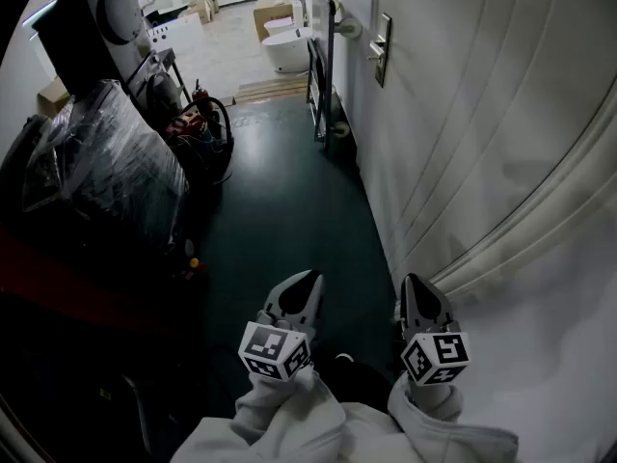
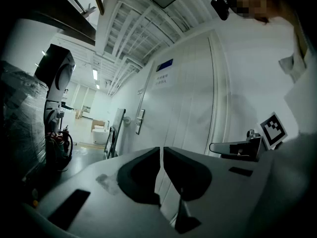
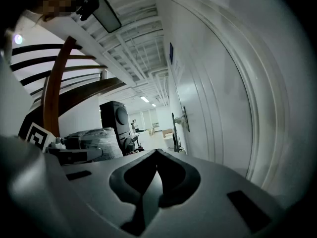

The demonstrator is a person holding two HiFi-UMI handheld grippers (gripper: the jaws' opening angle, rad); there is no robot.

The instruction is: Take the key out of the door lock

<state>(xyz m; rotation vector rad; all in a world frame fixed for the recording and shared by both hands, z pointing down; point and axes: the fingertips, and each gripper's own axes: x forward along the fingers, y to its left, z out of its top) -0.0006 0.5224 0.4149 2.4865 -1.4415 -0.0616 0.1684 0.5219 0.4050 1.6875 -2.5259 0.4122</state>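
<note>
Head view, from the left: a plastic-wrapped bundle (image 1: 101, 157) stands on the dark green floor (image 1: 280, 210). Both forearms, in pale sleeves (image 1: 289, 418), are drawn in low and side by side, close to the person's body. The left gripper (image 1: 307, 280) points forward over the floor, its jaws closed together on nothing. Just beside it, the right gripper (image 1: 416, 283) hangs near the white door (image 1: 482, 114), its jaws likewise pressed together and empty. The door lock (image 1: 383, 48) sits well ahead, far from both grippers. Any key in it is too small to make out.
</note>
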